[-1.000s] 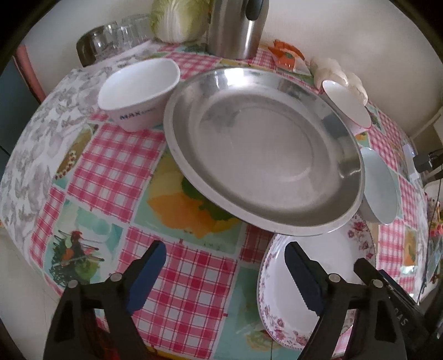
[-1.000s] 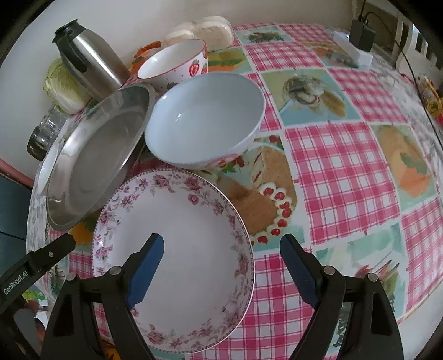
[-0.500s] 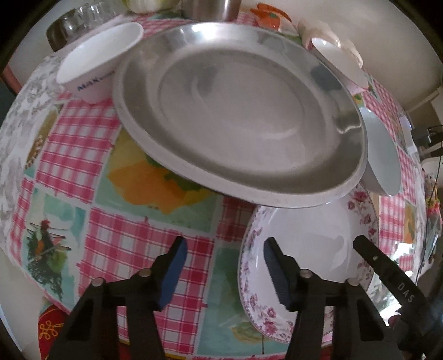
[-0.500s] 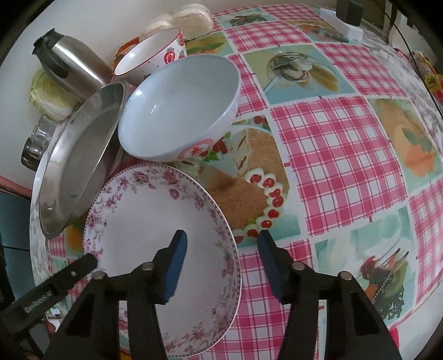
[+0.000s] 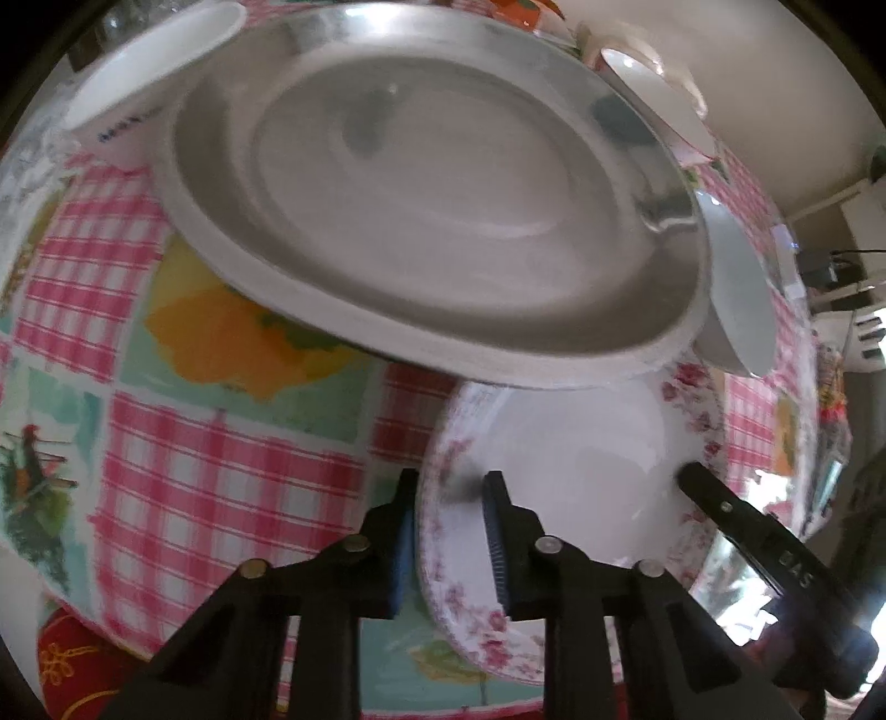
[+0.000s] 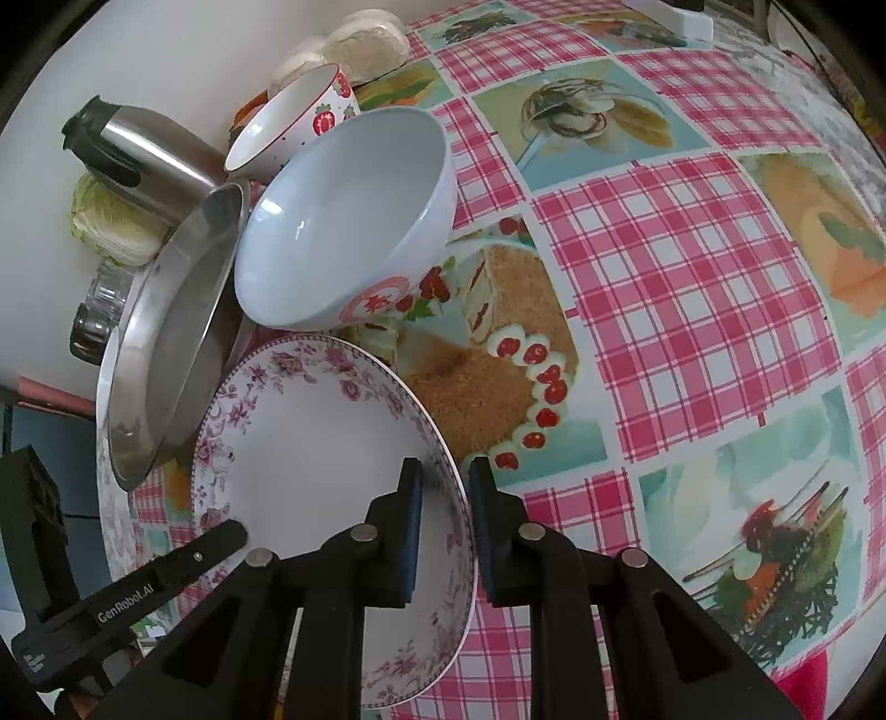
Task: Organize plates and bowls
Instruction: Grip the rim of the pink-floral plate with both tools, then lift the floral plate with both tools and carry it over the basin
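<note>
Plates number two, bowls three; left tool (image 5: 448, 531) and right tool (image 6: 446, 518) both clamp the floral plate (image 6: 310, 443).

— What sits at eleven o'clock, by the wall?
— A steel thermos jug (image 6: 152, 158) with a black lid, and a pale green cabbage (image 6: 113, 224) just beside it, lower left.
— And below those?
— Clear glassware (image 6: 97, 310), close to the edge at nine o'clock.
— Up at twelve?
— Pale round buns (image 6: 362, 44), bunched together.
— What covers the table?
— A tablecloth (image 6: 692, 266) of pink check and food pictures.
</note>
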Demonstrator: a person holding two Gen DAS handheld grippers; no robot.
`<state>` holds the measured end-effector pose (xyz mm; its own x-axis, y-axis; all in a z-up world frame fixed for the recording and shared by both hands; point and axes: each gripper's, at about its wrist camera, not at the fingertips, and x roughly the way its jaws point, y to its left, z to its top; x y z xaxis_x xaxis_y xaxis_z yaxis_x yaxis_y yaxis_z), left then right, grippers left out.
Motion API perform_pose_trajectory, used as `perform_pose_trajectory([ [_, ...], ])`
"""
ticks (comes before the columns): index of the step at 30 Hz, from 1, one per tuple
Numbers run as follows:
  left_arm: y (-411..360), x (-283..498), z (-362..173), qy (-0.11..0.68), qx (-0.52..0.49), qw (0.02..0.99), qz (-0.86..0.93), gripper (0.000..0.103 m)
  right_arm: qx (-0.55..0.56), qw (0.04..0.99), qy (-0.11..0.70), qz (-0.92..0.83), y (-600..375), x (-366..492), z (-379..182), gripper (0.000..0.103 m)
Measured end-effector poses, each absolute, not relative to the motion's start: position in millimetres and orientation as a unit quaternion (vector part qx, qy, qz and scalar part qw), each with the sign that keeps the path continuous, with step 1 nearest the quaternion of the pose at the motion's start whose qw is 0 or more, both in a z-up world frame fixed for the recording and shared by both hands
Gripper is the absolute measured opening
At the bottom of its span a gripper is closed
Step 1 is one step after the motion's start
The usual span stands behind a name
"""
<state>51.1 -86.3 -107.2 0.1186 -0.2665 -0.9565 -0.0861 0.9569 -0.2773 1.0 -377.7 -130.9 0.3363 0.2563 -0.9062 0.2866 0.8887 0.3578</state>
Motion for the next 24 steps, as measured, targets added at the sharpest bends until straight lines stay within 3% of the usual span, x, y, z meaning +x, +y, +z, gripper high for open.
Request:
perform_pose_trajectory([
  [24,-122.8,26.0,-112.4,0.649,-0.111,0.745,-0.103,0.024,0.225,0.79,0.57,-0.014,-405.7,-21.8,-119.9,0.016],
])
